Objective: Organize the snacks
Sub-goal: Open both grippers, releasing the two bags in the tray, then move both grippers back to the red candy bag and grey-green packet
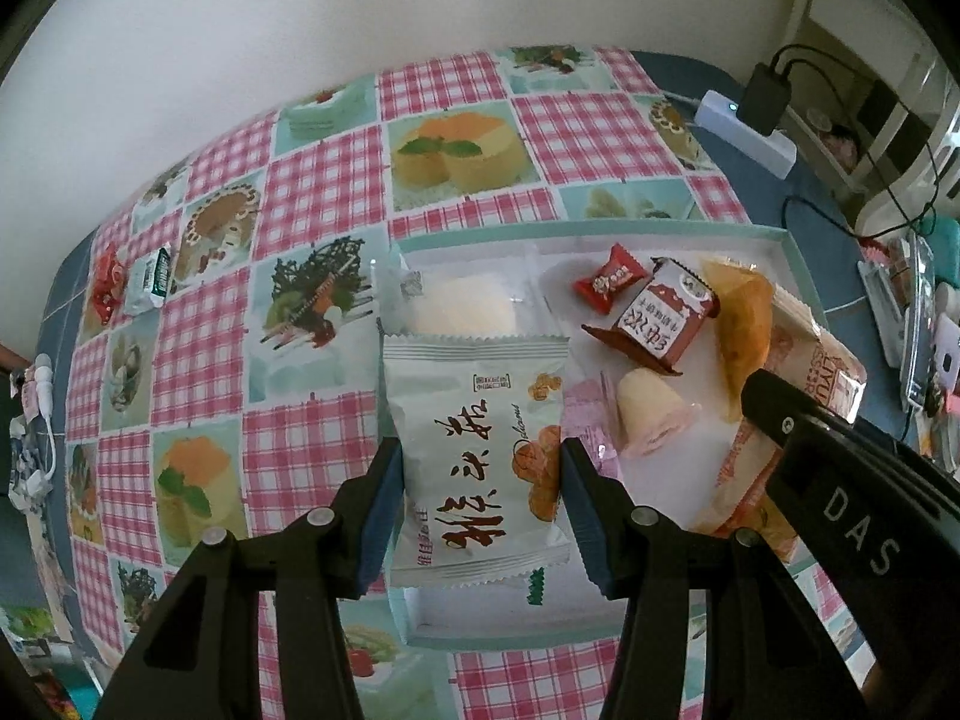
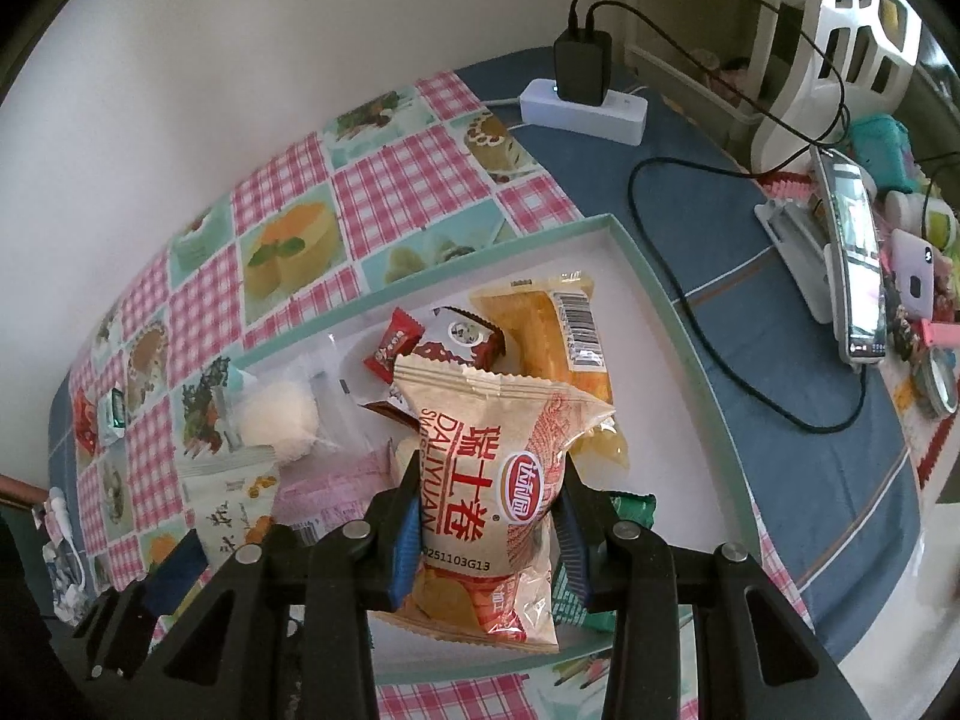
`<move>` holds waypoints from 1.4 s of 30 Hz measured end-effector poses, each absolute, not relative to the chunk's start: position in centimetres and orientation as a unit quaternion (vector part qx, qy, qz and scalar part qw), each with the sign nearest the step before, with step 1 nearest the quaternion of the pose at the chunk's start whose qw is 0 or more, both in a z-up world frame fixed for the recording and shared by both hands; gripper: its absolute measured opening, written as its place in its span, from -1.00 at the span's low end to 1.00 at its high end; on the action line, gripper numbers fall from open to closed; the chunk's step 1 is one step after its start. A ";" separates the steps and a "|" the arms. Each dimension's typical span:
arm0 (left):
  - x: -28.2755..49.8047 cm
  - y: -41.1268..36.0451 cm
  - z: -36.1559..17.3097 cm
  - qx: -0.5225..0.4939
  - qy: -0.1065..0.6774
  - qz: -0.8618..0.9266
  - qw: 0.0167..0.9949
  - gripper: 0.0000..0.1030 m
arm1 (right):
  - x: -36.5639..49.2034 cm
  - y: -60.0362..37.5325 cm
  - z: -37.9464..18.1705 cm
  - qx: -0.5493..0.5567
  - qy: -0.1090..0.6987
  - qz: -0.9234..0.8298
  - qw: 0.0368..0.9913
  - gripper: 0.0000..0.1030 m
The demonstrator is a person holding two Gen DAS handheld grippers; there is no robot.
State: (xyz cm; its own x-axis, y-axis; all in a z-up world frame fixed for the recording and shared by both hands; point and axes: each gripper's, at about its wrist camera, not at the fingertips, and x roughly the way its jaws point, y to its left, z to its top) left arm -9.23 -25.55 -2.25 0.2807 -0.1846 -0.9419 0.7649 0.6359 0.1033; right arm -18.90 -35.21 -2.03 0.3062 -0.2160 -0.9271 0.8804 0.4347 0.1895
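While both grippers worked over the shallow white tray with its pale green rim, each had a snack packet clamped. The left gripper pinched a white packet with brush-script lettering and orange cookie pictures by its two long sides, blue-padded fingers pressed against it; the packet hung over the tray's near left corner. The right gripper pinched a tan Swiss-roll packet with red lettering, held upright above the tray's near edge, its crimped top toward the far wall.

Inside the tray, toward its far edge, lay a small red candy, a brown-and-white biscuit packet just beside it, and a clear-wrapped orange-yellow cake toward the right edge. A clear-wrapped white round pastry sat near the far left corner. A pale cup-shaped jelly rested near the middle, with a pink wrapper touching it. A green packet showed partly behind the right gripper's finger.

Tray sat on a table under a pink-checked cloth with cake prints. Outside the tray, near the cloth's left edge, lay a red wrapped candy and a green-white packet, touching. Past the cloth's right edge: white power strip with black charger, and a phone on a stand.
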 end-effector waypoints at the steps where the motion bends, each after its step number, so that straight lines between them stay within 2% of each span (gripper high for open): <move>1: -9.2 -25.6 -2.4 0.286 0.510 -0.317 0.747 0.05 | -18.8 -35.2 -2.1 0.370 0.450 -0.381 0.718 -0.20; 6: -8.9 -25.5 -2.8 0.285 0.515 -0.311 0.746 0.07 | -18.7 -35.2 -2.2 0.370 0.455 -0.381 0.715 -0.19; 8: -8.9 -25.5 -2.7 0.284 0.514 -0.311 0.747 0.19 | -18.6 -35.2 -2.2 0.369 0.456 -0.382 0.714 -0.19; 13: -8.7 -25.4 -2.5 0.284 0.514 -0.306 0.749 0.29 | -18.6 -35.2 -2.2 0.367 0.458 -0.383 0.714 -0.18; 14: -8.6 -25.4 -2.5 0.284 0.515 -0.304 0.750 0.40 | -18.6 -35.1 -2.1 0.367 0.458 -0.383 0.713 -0.15; 16: -8.4 -25.3 -2.4 0.281 0.515 -0.300 0.752 0.43 | -18.6 -35.2 -2.1 0.366 0.459 -0.384 0.713 0.04; 17: -8.2 -25.2 -2.4 0.280 0.515 -0.296 0.754 0.43 | -18.6 -35.2 -2.1 0.366 0.459 -0.384 0.712 0.24; 18: -8.0 -25.1 -2.4 0.279 0.516 -0.290 0.756 0.43 | -18.6 -35.2 -2.1 0.366 0.458 -0.385 0.712 0.34; 25: -5.6 -23.6 -2.1 0.250 0.527 -0.248 0.773 0.44 | -18.8 -35.3 -2.0 0.366 0.458 -0.388 0.710 0.46; 26: -5.0 -23.2 -2.0 0.243 0.528 -0.237 0.779 0.53 | -18.7 -35.3 -2.1 0.366 0.459 -0.388 0.710 0.47; 28: -4.0 -22.5 -1.8 0.231 0.528 -0.218 0.788 0.78 | -18.6 -35.2 -2.1 0.364 0.461 -0.389 0.710 0.61; 34: -0.5 -19.6 -1.5 0.187 0.541 -0.170 0.802 0.79 | -17.4 -34.2 -1.9 0.346 0.465 -0.379 0.722 1.00; 42: 3.4 -15.4 -1.9 0.155 0.551 -0.095 0.814 0.81 | -15.6 -32.8 -1.6 0.324 0.473 -0.373 0.729 1.00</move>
State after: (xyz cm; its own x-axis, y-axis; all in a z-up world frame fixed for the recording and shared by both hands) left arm 3.40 -15.41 -1.94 0.3748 0.0154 -0.9270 0.3265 0.9336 0.1475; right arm -15.63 -32.81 -1.63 0.2735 -0.2368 -0.9323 0.8509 0.5115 0.1197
